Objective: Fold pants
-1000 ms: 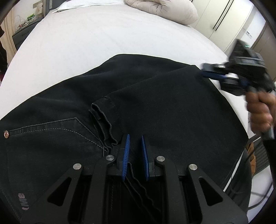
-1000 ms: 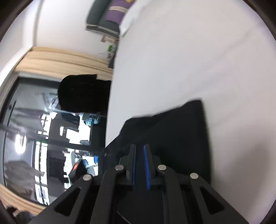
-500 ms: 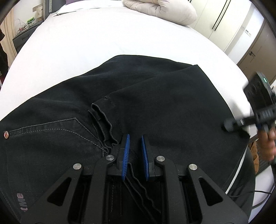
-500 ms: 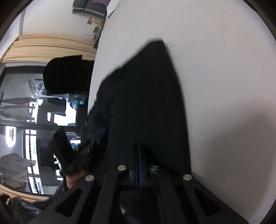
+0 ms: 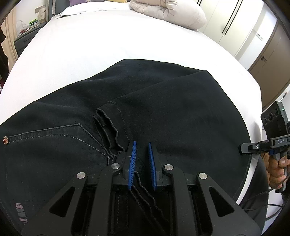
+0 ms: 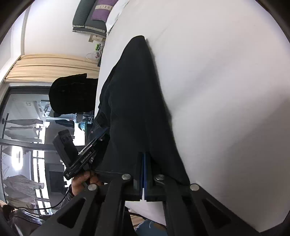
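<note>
Black pants point(image 5: 163, 112) lie folded on a white bed point(image 5: 90, 45), legs doubled back over the seat; the hem point(image 5: 108, 123) lies mid-cloth by a back pocket point(image 5: 54, 138). My left gripper point(image 5: 141, 147) hovers low over the pants near the hem, its blue pads a little apart with nothing between them. My right gripper point(image 6: 145, 154) is at the pants' fold point(image 6: 137, 101) by the bed's edge, its pads closed together; whether cloth is pinched is hidden. It also shows in the left wrist view point(image 5: 242, 148) at the far right.
A rolled beige duvet point(image 5: 168, 12) lies at the far end of the bed. White wardrobes point(image 5: 235, 23) stand beyond it. A nightstand point(image 5: 25, 38) is at the left. Pillows point(image 6: 94, 16) and a dark window point(image 6: 23, 130) show in the right wrist view.
My right gripper moved from the far corner of the pants down along their right edge to the near corner and closed. The left gripper stayed in place.
</note>
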Action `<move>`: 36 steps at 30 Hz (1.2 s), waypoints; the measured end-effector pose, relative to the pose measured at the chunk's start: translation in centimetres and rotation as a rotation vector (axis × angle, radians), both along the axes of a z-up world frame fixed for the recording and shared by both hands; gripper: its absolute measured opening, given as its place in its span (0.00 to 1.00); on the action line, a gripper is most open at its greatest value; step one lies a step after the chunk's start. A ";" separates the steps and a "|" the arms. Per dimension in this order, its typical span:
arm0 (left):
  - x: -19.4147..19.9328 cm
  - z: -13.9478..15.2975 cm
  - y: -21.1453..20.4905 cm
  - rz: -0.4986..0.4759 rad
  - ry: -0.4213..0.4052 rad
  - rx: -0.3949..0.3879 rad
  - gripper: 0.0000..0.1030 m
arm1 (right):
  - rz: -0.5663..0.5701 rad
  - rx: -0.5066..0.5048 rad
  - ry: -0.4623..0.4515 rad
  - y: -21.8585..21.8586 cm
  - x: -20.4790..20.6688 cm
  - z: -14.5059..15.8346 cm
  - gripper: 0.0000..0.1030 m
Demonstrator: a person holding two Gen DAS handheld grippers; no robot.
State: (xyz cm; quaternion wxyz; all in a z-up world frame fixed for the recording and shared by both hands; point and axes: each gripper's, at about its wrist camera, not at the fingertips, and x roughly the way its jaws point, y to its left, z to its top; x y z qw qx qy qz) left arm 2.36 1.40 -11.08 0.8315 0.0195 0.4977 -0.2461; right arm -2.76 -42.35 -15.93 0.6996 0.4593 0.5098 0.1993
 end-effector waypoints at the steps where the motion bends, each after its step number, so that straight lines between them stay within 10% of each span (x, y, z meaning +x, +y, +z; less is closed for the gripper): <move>1: -0.1 0.0 0.1 0.001 -0.003 -0.003 0.14 | -0.003 -0.010 -0.008 0.0 -0.1 0.1 0.00; 20: -7.1 6.8 8.4 0.141 -0.077 -0.198 0.14 | -0.094 -0.076 -0.032 0.3 -1.3 0.5 0.00; 22: -9.5 8.0 11.2 0.174 -0.084 -0.248 0.32 | -0.103 -0.085 -0.039 0.3 -1.4 0.6 0.00; 24: -11.9 8.5 14.4 0.243 -0.083 -0.324 0.92 | -0.118 -0.087 -0.050 0.3 -1.6 0.7 0.00; 33: -18.5 5.9 29.1 0.728 0.070 -0.609 0.93 | -0.191 -0.121 -0.102 0.6 -2.7 1.8 0.00; 36: -18.7 3.8 30.9 0.811 0.155 -0.722 0.92 | -0.220 -0.118 -0.141 1.1 -2.9 3.2 0.23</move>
